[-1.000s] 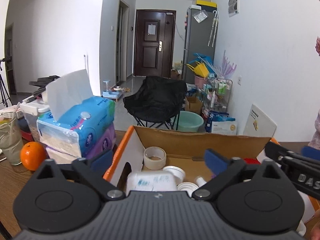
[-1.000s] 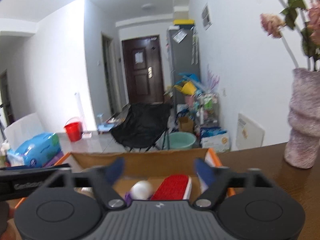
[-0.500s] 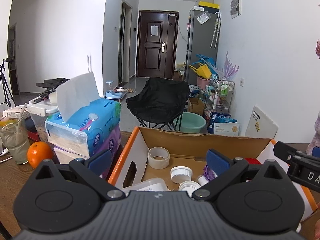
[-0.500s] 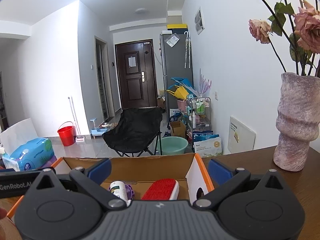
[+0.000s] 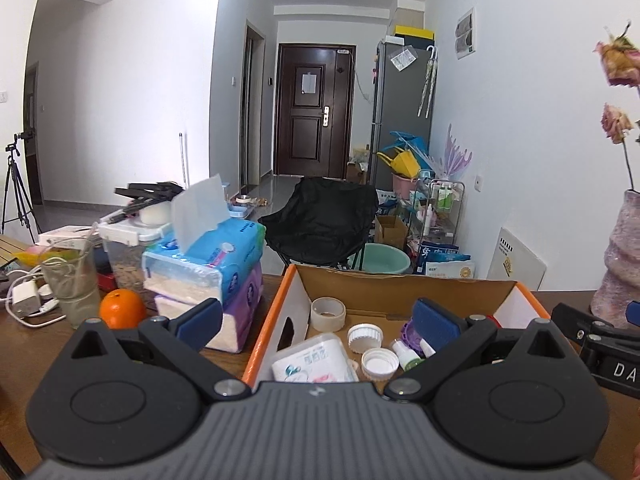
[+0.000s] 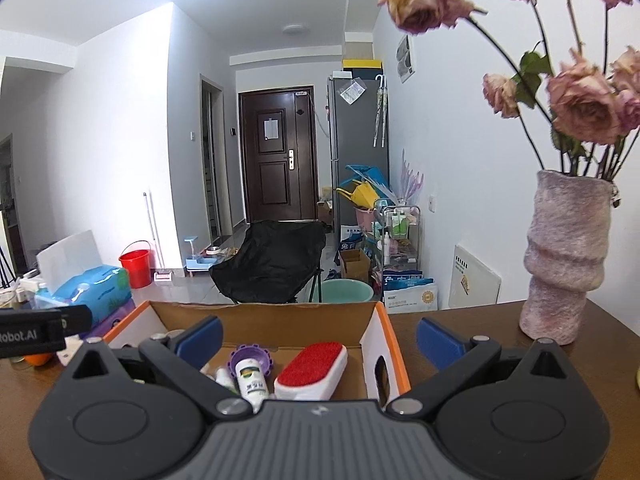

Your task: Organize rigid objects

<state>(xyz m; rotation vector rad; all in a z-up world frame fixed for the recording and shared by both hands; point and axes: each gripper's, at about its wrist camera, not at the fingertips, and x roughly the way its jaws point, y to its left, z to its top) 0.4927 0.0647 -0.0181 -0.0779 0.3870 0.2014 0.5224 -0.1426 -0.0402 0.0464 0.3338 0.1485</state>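
We read this as a between-picks pause: both grippers sit back from the cardboard box (image 5: 404,292), nothing held. Left gripper (image 5: 316,322) jaws spread wide, empty. Right gripper (image 6: 320,334) jaws spread as well, after some widening just now, nothing between them. Rigid items already lie in the box, lower centre of frame: tape roll (image 5: 328,313), white caps (image 5: 365,335), red brush (image 6: 312,370), small bottle (image 6: 250,380). Next move, we judge, calls for finding a loose item on the table (image 6: 460,340); none clearly in view.

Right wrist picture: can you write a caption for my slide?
Open right gripper above a cardboard box holding a red brush and small bottle, vase beside.
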